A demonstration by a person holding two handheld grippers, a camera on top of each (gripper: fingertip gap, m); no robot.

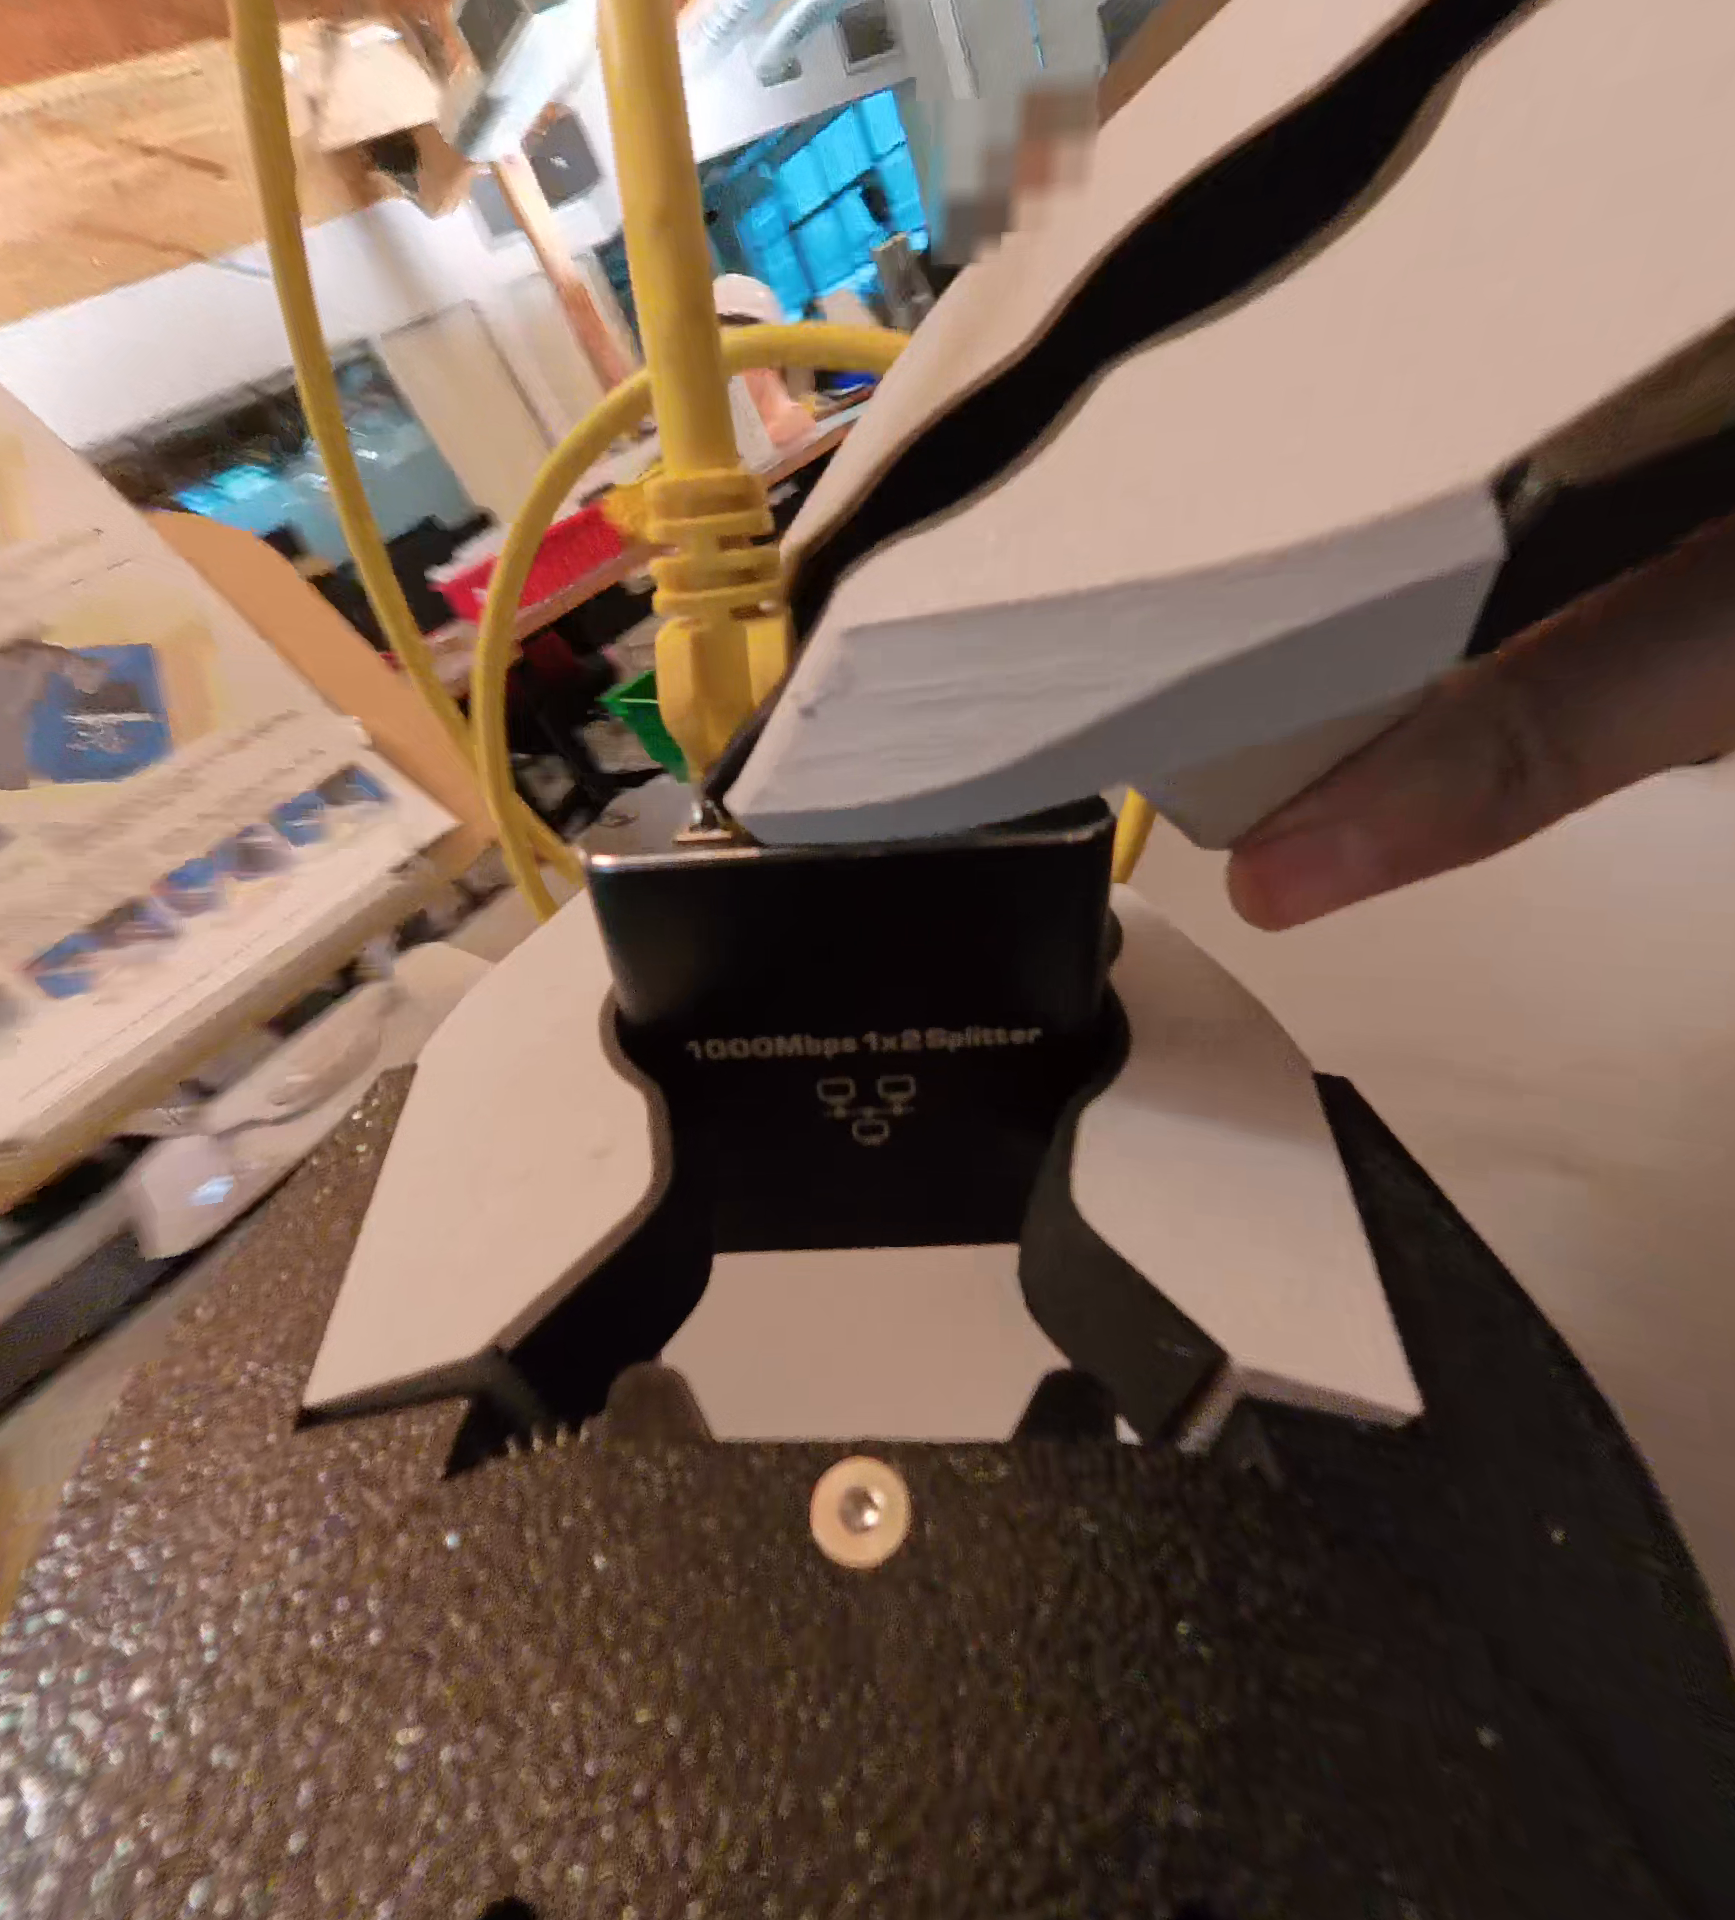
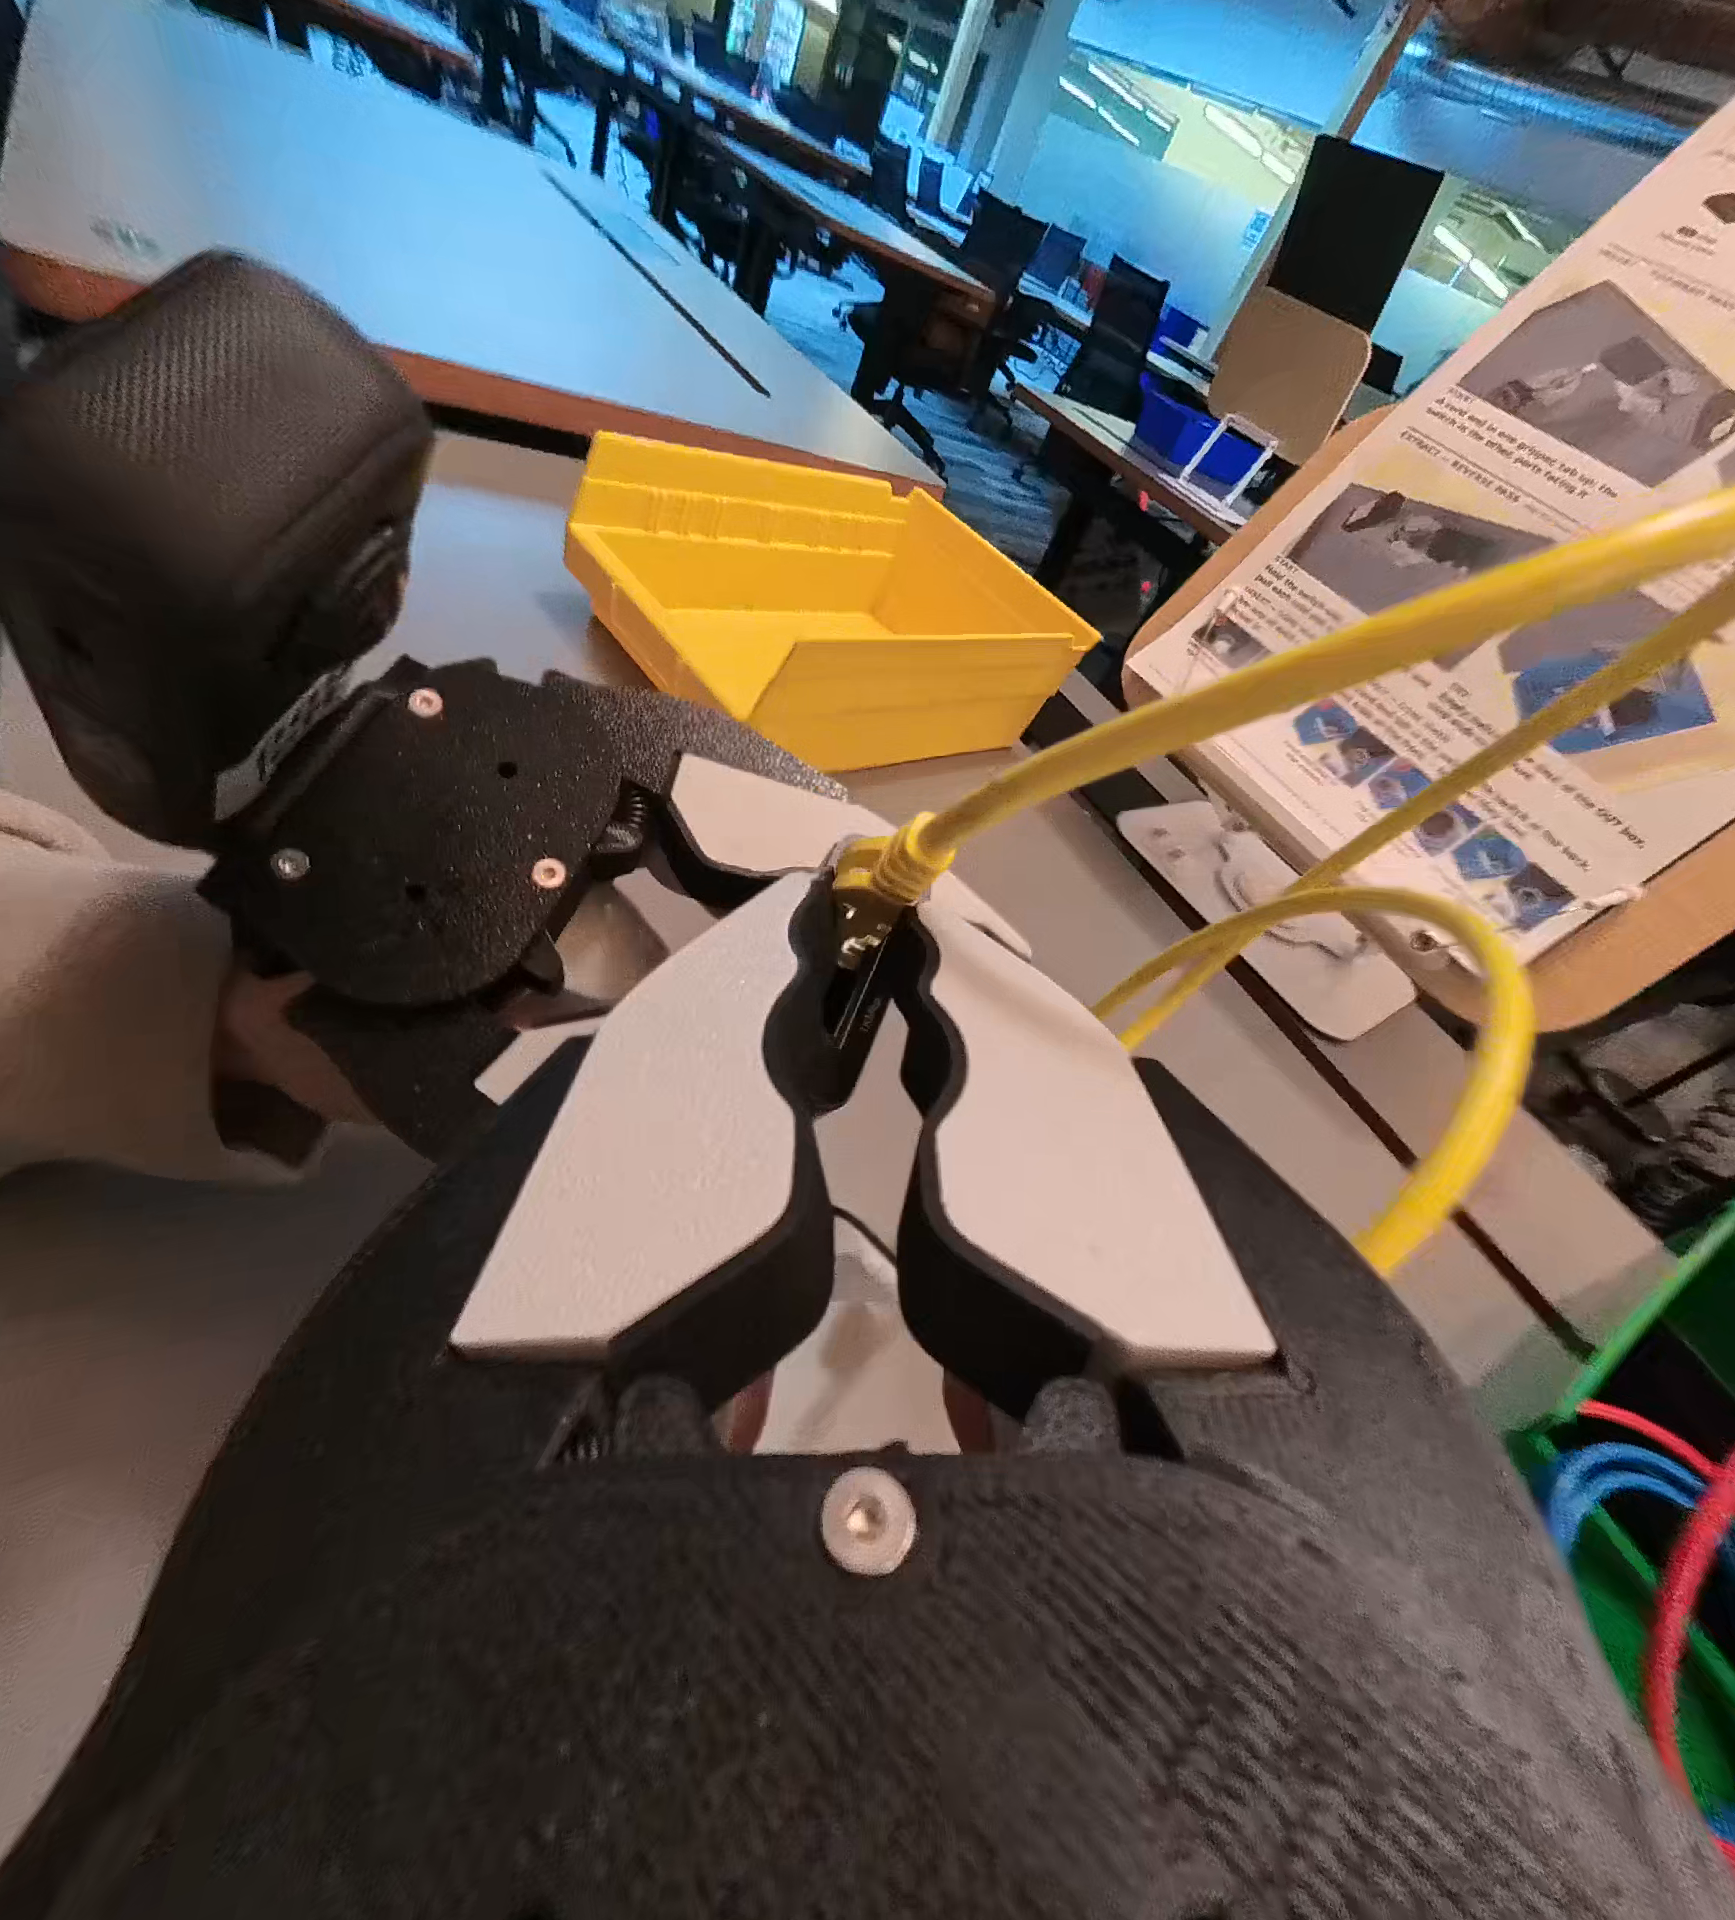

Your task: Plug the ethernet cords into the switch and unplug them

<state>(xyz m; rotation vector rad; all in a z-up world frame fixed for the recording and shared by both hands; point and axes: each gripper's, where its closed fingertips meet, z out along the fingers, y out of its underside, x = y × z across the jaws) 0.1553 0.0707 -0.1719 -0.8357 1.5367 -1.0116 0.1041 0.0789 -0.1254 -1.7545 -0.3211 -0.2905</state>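
Observation:
My left gripper is shut on a black switch and holds it by its sides, ports facing away. A yellow ethernet cord ends in a plug that sits at the switch's far left port. My right gripper comes in from the upper right with its tips at the base of that plug. In the right wrist view my right gripper is closed around the yellow plug, with the black switch showing through the gap behind. The cord loops off to the right.
A yellow bin stands on the grey table behind the grippers. A green bin with red and blue cords is at the right. A printed instruction board leans at the back right. A person's finger shows under my right gripper. The tips of one gripper are about 6 cm away from the tips of the other.

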